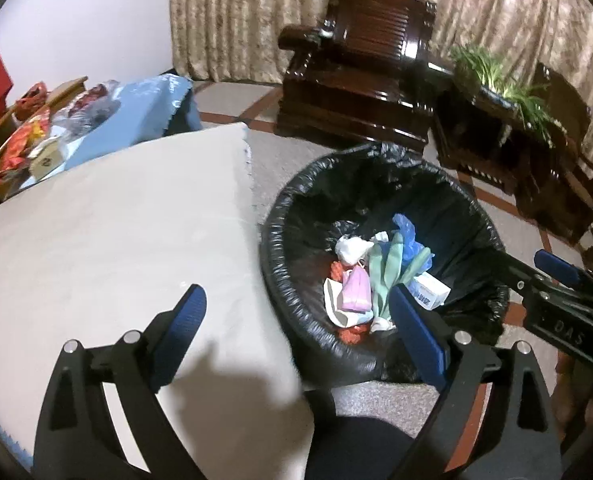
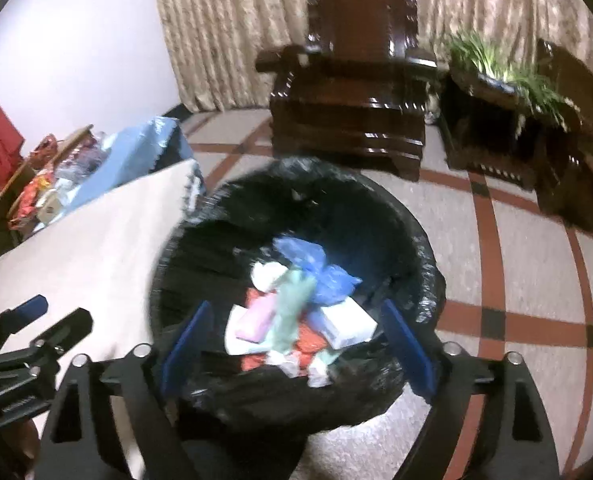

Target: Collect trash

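Note:
A round bin lined with a black bag (image 1: 280, 220) stands on the floor beside a white table (image 1: 116, 240). It holds several pieces of trash: a pink packet (image 1: 356, 290), green gloves (image 1: 388, 268), a blue bag (image 1: 410, 236), a white box (image 1: 430, 290) and crumpled paper. My left gripper (image 1: 296, 308) is open and empty, over the table edge and the bin's left rim. My right gripper (image 2: 296, 340) is open and empty, right above the bin (image 2: 376, 208); it also shows in the left wrist view (image 1: 556, 276). The left gripper's side shows in the right wrist view (image 2: 36, 320).
Dark wooden armchairs (image 1: 360, 68) and a side table with a green plant (image 1: 500, 80) stand by the curtain. A cluttered table with a blue cloth and snack packets (image 1: 56, 128) is at far left. The tiled floor (image 2: 528, 280) lies right of the bin.

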Demonstrator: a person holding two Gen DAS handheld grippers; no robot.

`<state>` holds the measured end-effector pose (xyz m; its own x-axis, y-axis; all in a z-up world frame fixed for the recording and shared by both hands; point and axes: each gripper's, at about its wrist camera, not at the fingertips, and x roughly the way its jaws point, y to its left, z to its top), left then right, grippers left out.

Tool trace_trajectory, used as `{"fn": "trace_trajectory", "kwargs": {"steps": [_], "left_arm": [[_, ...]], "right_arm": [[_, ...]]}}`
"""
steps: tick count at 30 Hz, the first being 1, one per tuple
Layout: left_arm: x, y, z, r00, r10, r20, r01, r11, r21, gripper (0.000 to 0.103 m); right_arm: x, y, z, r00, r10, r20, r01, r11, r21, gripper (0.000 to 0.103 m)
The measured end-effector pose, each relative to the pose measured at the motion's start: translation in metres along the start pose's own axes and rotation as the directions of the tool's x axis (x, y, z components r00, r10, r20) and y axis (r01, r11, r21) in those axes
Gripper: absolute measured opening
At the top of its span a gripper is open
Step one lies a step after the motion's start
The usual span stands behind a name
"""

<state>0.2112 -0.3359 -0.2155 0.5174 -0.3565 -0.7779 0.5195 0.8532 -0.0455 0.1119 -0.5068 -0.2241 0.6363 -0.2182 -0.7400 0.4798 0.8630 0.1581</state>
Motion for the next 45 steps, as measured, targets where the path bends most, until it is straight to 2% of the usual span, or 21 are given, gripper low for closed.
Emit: {"fn": "trace_trajectory", "kwargs": {"steps": [5, 7, 10, 12, 14, 18, 20, 21, 23, 26, 27, 29, 31, 34, 37, 41, 45], "left_arm": [[-0.055, 0.022, -0.005, 0.996, 0.065, 0.062, -0.064, 0.998, -0.020, 0.093], [-0.080, 0.036, -0.007, 0.991, 0.102, 0.090, -0.098, 0.994, -0.045, 0.093], [-0.115, 0.060, -0.012, 0.983, 0.147, 0.113, -0.135, 0.986, -0.102, 0.094], [-0.136, 0.074, -0.017, 0.978, 0.167, 0.127, -0.150, 0.980, -0.133, 0.094], [-0.165, 0.089, -0.024, 0.961, 0.228, 0.157, -0.201, 0.964, -0.172, 0.094], [-0.216, 0.115, -0.038, 0.932, 0.297, 0.206, -0.247, 0.939, -0.239, 0.094], [-0.244, 0.129, -0.046, 0.912, 0.341, 0.229, -0.272, 0.919, -0.286, 0.094], [-0.260, 0.136, -0.051, 0.896, 0.371, 0.243, -0.290, 0.905, -0.311, 0.094], [-0.283, 0.144, -0.058, 0.879, 0.395, 0.266, -0.301, 0.894, -0.333, 0.095], [-0.317, 0.150, -0.069, 0.855, 0.430, 0.291, -0.323, 0.879, -0.350, 0.096], [-0.326, 0.150, -0.072, 0.842, 0.449, 0.299, -0.342, 0.873, -0.347, 0.096], [-0.349, 0.146, -0.081, 0.801, 0.503, 0.323, -0.392, 0.850, -0.352, 0.096], [-0.366, 0.146, -0.090, 0.784, 0.519, 0.339, -0.399, 0.841, -0.365, 0.096], [-0.386, 0.145, -0.103, 0.781, 0.519, 0.346, -0.390, 0.839, -0.380, 0.096], [-0.400, 0.142, -0.114, 0.768, 0.530, 0.360, -0.393, 0.833, -0.390, 0.096], [-0.414, 0.143, -0.125, 0.761, 0.535, 0.366, -0.385, 0.827, -0.409, 0.096], [-0.426, 0.143, -0.128, 0.738, 0.559, 0.378, -0.399, 0.813, -0.423, 0.096]], "right_arm": [[-0.044, 0.033, 0.000, 0.998, -0.004, 0.060, 0.006, 0.999, -0.031, 0.097], [-0.065, 0.046, 0.000, 0.994, -0.024, 0.106, 0.029, 0.999, -0.042, 0.097], [-0.094, 0.071, -0.002, 0.979, -0.107, 0.175, 0.118, 0.991, -0.055, 0.097], [-0.113, 0.090, -0.004, 0.970, -0.128, 0.205, 0.148, 0.986, -0.082, 0.097], [-0.135, 0.111, -0.006, 0.970, -0.092, 0.225, 0.122, 0.985, -0.123, 0.097], [-0.180, 0.139, -0.012, 0.958, 0.018, 0.287, 0.031, 0.986, -0.164, 0.097], [-0.205, 0.150, -0.014, 0.943, 0.016, 0.333, 0.037, 0.988, -0.150, 0.097], [-0.215, 0.154, -0.016, 0.938, 0.028, 0.345, 0.025, 0.989, -0.149, 0.097], [-0.235, 0.161, -0.019, 0.936, 0.076, 0.344, -0.029, 0.990, -0.140, 0.097], [-0.258, 0.172, -0.027, 0.932, 0.069, 0.356, -0.028, 0.992, -0.120, 0.097], [-0.263, 0.175, -0.029, 0.931, 0.056, 0.360, -0.012, 0.992, -0.122, 0.097], [-0.277, 0.181, -0.035, 0.925, 0.038, 0.379, 0.006, 0.993, -0.116, 0.097], [-0.287, 0.183, -0.040, 0.919, 0.040, 0.392, 0.003, 0.994, -0.107, 0.097], [-0.302, 0.184, -0.048, 0.911, 0.025, 0.412, 0.018, 0.995, -0.101, 0.097], [-0.313, 0.187, -0.053, 0.904, 0.008, 0.427, 0.040, 0.994, -0.103, 0.097], [-0.322, 0.187, -0.059, 0.893, -0.009, 0.450, 0.060, 0.993, -0.099, 0.097], [-0.330, 0.185, -0.059, 0.886, -0.019, 0.464, 0.066, 0.994, -0.086, 0.097]]}}
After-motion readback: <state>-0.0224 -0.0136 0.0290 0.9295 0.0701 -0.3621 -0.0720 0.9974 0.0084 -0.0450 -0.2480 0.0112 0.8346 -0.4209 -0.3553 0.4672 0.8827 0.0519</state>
